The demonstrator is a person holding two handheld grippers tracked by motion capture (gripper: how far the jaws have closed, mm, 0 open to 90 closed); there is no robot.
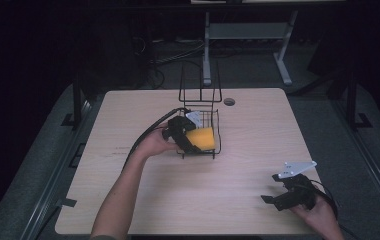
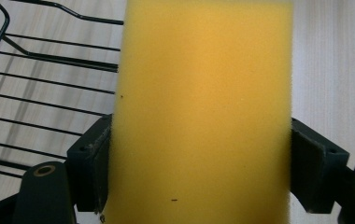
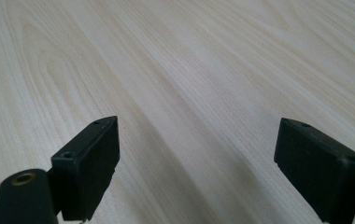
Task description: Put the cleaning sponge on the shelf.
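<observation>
A: Right claw [image 1: 278, 192] nearest, low over bare bench [image 1: 143, 200] — jaws spread, nothing between them.

B: Left claw [image 1: 190, 140]?

A: Clamped on the sponge [image 2: 199, 112], held at the wire rack [image 1: 217, 145], over its basket.

B: Progress?

A: Sponge picked and brought over — release into the rack probably remains.

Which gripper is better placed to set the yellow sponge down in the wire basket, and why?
Left. The left gripper already clamps the sponge at the basket. The right gripper sits open, far off near the table's front corner.
</observation>
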